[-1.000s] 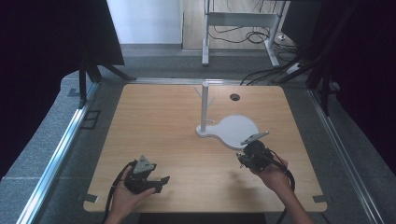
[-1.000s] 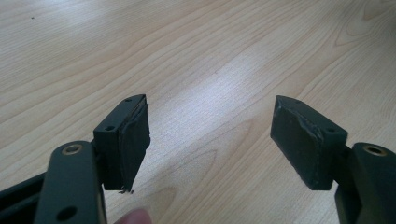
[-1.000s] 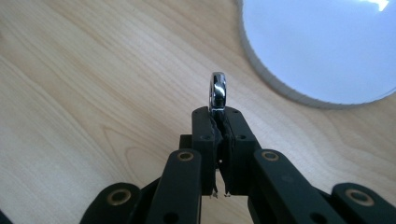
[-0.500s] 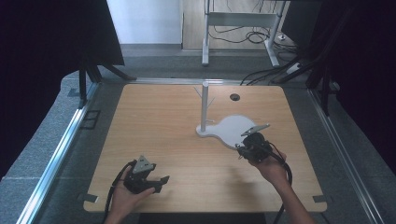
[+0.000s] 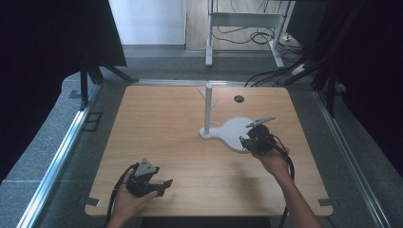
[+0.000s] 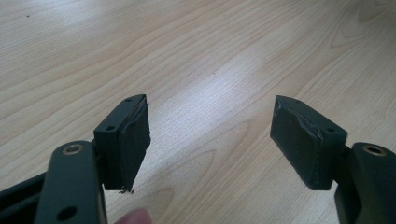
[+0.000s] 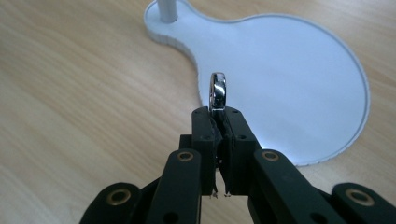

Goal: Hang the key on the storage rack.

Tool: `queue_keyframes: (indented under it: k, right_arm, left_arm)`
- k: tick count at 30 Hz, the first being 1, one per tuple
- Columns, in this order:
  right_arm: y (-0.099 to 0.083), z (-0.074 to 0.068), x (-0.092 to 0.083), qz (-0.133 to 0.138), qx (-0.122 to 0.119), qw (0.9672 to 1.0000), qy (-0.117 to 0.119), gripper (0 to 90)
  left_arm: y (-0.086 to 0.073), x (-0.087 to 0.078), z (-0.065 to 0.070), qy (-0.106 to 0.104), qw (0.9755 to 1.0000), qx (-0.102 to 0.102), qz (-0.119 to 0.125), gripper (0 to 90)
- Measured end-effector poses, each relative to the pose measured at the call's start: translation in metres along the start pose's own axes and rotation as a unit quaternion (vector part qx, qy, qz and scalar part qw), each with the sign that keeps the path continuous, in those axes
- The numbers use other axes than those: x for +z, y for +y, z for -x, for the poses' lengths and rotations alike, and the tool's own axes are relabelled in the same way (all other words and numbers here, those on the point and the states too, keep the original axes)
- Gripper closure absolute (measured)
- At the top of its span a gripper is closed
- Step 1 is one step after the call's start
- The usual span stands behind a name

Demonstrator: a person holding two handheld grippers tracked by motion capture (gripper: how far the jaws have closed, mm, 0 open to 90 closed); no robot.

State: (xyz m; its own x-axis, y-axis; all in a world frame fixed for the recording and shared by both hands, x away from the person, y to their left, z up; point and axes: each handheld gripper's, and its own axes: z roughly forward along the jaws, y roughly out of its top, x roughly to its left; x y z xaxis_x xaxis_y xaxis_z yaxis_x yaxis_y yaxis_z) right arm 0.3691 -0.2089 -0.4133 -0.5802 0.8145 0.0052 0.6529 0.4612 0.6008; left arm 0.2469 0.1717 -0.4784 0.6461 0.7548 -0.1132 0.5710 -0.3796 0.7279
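Observation:
A small silver ring [image 7: 217, 91] stands on edge, pinched between the tips of my right gripper [image 7: 218, 115], which is shut on it. That gripper [image 5: 245, 140] hovers at the near edge of the white stand's flat base [image 5: 228, 129], pointing toward the upright post [image 5: 207, 109] with its thin side branches. In the right gripper view the base [image 7: 280, 70] lies just beyond the ring and the post's foot [image 7: 166, 9] is at the top. My left gripper [image 5: 165, 183] rests near the table's front left edge, open, with bare wood between its jaws [image 6: 210, 135].
The wooden table [image 5: 157, 123] has a round cable hole [image 5: 239, 99] at the back right. Metal rails run along the left and right sides. A desk frame and cables stand on the floor beyond the far edge.
My right gripper has carried the ring away from the person, from the bare wood onto the near edge of the white base. The left gripper has stayed where it was.

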Motion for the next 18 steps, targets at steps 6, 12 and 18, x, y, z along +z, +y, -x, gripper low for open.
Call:
queue_keyframes:
  k: [6,12,18]
  right_arm:
    - [0.006,0.005,0.004,0.016,0.01,0.9998,-0.002,84.7]
    - [0.011,0.015,0.007,0.033,0.022,0.9992,-0.005,84.6]
    - [0.02,0.019,0.005,0.049,0.024,0.9983,-0.018,84.6]
  left_arm:
    - [0.0,-0.001,-0.001,0.001,1.0,0.0,0.001,28.8]
    - [0.0,0.0,0.0,0.001,1.0,0.0,0.0,28.9]
    - [0.0,0.0,-0.001,0.001,1.0,0.0,0.0,28.9]
